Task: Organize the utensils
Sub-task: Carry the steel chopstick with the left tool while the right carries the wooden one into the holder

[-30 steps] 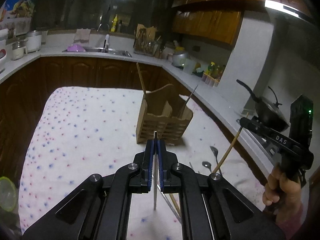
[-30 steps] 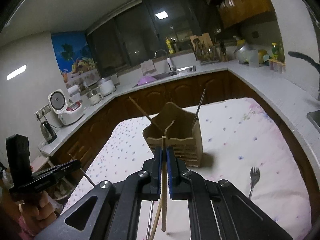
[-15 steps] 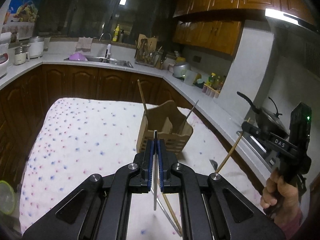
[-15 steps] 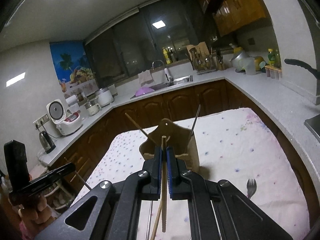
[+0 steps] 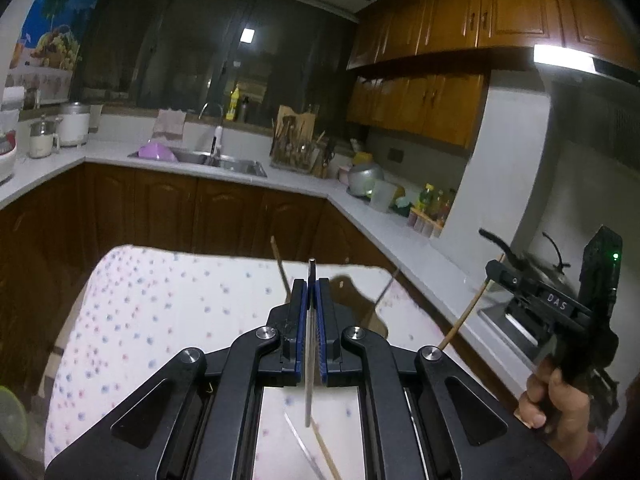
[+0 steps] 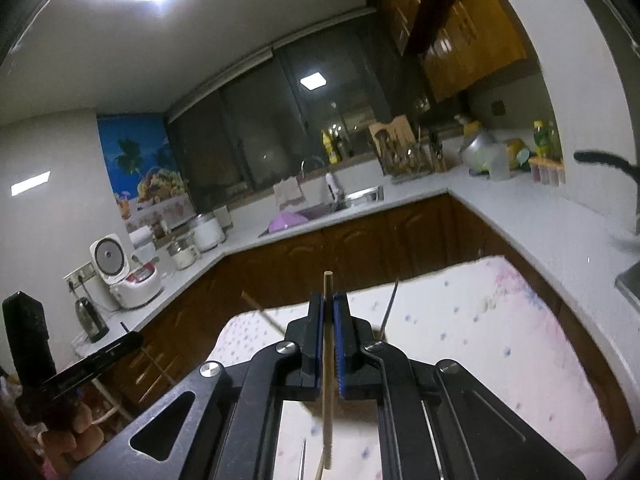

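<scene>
My left gripper (image 5: 311,286) is shut on a thin metal chopstick (image 5: 308,360) that runs upright between its jaws. My right gripper (image 6: 328,300) is shut on a wooden chopstick (image 6: 327,380); it also shows in the left wrist view (image 5: 496,270) with that chopstick (image 5: 464,316) hanging down. The wooden utensil holder (image 5: 352,286) sits on the dotted tablecloth (image 5: 160,312), mostly hidden behind my left gripper's fingers. A wooden stick (image 5: 280,264) and a metal one (image 5: 386,286) stand in it. More chopsticks (image 5: 320,448) lie on the cloth below.
Kitchen counters (image 5: 280,180) run along the back and right, with a sink (image 5: 216,158), a knife rack (image 5: 296,140) and a wok (image 5: 532,264) on the stove. Rice cookers (image 6: 124,272) stand at the left.
Both grippers have lifted and tilted up with their chopsticks still held. The utensil holder has dropped lower in both views and is now mostly hidden behind the fingers.
</scene>
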{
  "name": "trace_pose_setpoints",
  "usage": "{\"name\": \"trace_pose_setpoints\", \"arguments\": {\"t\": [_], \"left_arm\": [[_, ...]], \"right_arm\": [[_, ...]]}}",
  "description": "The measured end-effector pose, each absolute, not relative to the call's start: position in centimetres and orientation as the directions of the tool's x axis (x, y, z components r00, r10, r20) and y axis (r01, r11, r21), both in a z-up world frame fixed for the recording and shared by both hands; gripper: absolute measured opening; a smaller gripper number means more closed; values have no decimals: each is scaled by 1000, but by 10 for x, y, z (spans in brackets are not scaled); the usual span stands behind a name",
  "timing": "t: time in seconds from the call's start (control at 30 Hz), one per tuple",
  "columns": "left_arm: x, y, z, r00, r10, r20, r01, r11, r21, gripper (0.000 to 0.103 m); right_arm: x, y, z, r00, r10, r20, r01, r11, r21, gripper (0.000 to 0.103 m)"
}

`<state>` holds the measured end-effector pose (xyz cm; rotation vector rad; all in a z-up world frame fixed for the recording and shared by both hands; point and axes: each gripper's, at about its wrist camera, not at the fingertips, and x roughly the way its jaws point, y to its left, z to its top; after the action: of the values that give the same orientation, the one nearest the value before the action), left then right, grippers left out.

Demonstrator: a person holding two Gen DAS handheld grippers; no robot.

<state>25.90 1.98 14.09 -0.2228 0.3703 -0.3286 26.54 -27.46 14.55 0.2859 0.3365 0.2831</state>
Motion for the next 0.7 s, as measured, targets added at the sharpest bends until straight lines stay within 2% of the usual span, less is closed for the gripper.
{"name": "trace_pose_setpoints", "arguments": {"t": [0.37, 0.53, 0.7], "left_arm": [[315, 13, 173, 914, -334, -230, 271, 925, -266, 4], [341, 12, 161, 924, -309, -225, 242, 928, -283, 4], [367, 12, 134, 922, -294, -252, 199, 918, -341, 4]], "right_arm": [[323, -275, 166, 943, 249, -219, -178, 937, 300, 5], [344, -273, 154, 958, 212, -195, -150, 945, 291, 5], [360, -274, 129, 956, 202, -213, -129, 942, 311, 5]]}}
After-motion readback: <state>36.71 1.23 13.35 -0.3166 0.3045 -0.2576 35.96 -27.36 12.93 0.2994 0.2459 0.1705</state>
